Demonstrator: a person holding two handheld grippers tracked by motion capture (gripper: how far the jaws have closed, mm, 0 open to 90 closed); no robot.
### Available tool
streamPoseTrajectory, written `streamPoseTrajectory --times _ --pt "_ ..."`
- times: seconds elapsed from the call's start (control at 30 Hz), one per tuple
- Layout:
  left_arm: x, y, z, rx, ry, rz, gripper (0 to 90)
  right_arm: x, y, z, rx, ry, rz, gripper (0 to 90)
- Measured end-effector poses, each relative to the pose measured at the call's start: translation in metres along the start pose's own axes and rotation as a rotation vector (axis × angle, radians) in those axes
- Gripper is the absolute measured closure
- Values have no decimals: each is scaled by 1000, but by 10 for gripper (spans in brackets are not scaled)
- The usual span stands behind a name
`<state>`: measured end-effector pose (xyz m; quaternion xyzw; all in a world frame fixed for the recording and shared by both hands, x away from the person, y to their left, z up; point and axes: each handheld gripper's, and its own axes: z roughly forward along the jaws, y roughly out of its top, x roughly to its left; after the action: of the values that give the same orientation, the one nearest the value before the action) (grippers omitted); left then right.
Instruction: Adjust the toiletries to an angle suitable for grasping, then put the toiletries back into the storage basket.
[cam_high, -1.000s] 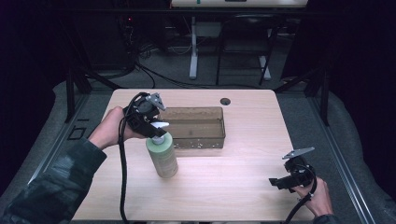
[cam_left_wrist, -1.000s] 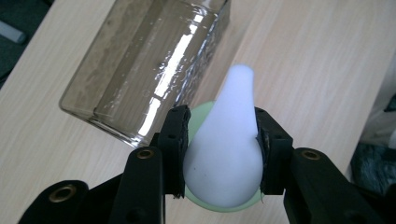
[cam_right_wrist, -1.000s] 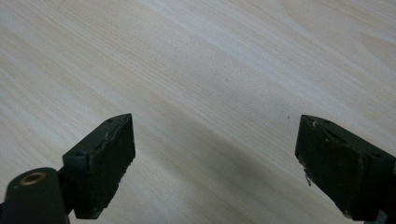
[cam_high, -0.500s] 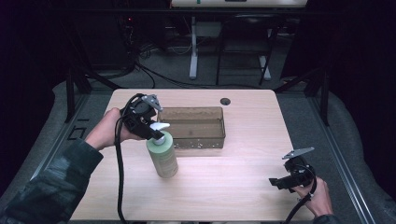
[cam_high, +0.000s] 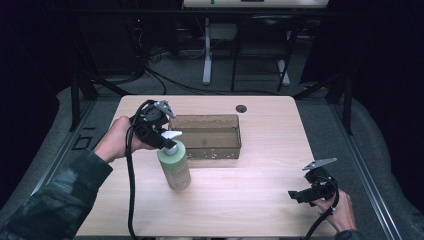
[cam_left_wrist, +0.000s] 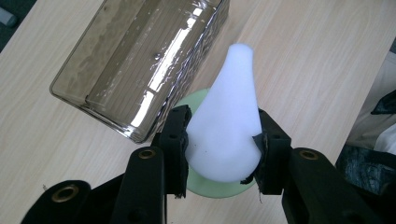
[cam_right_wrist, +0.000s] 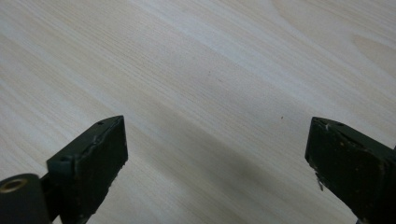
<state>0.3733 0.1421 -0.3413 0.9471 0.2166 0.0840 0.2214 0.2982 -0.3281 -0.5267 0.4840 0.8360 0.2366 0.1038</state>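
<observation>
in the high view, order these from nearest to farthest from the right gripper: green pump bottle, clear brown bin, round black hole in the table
1. Clear brown plastic bin, mid table, up and left of the right gripper.
2. Pale green pump bottle, further left, its pump clamped in the left gripper.
3. Round black hole, at the far edge.

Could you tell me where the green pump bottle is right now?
In the high view, the green pump bottle stands left of centre, just in front of the clear bin, its white pump clamped by the left tool.
</observation>
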Motion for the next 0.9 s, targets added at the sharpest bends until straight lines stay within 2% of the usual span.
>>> streamPoseTrajectory --times 0.33,0.43,0.5,0.9 --pt "0 1 -7 4 31 -4 628 1 1 2 -1 3 0 0" --pt "2 2 -11 -3 28 -14 628 2 1 3 2 5 0 0" --pt "2 2 -13 -2 26 -11 628 2 2 3 5 4 -13 0" --pt "2 8 -19 25 18 -2 627 3 1 3 9 13 -6 0"
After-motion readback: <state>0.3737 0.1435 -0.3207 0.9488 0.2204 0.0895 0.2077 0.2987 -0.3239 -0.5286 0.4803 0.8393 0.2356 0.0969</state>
